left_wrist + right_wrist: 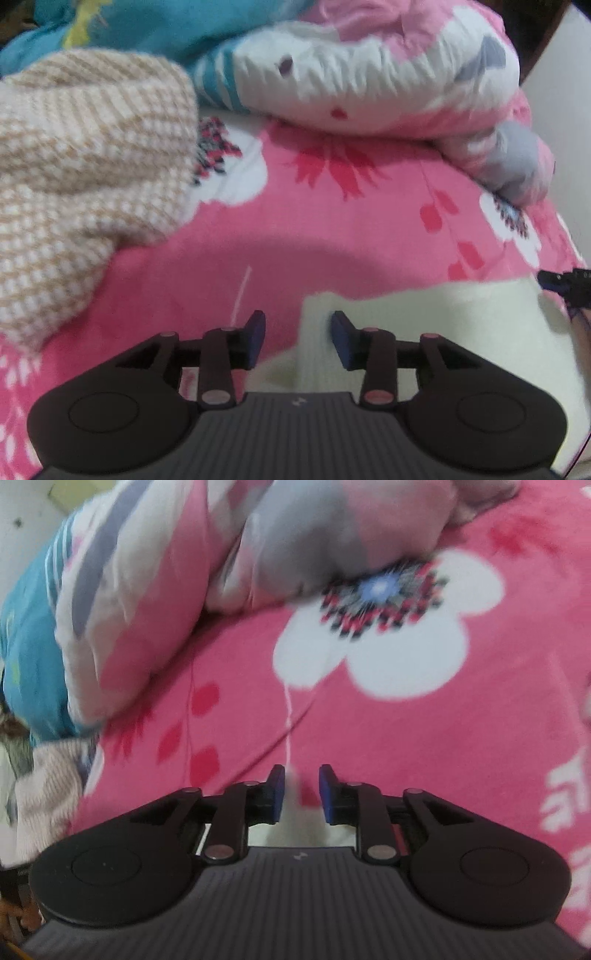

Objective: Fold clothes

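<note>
A cream white garment (pixel 424 332) lies flat on the pink floral bed sheet (pixel 332 229) at the lower right of the left wrist view. My left gripper (pixel 298 332) hovers at its left edge, open, with the garment's corner lying slack between the blue pads. In the right wrist view my right gripper (pixel 301 794) points down at the sheet (pixel 406 738). Its pads stand a little apart, and a small tuft of the white cloth (pixel 295 812) sits loose in the gap. A dark tip of the other gripper (pixel 565 286) pokes in at the right edge of the left wrist view.
A beige and white knit garment (pixel 81 158) is heaped at the left. A rumpled pink, white and grey quilt (pixel 369 74) and a teal cloth (pixel 166 22) lie along the back. The quilt (pixel 147 590) and a pale knit (pixel 48 786) fill the right view's left side.
</note>
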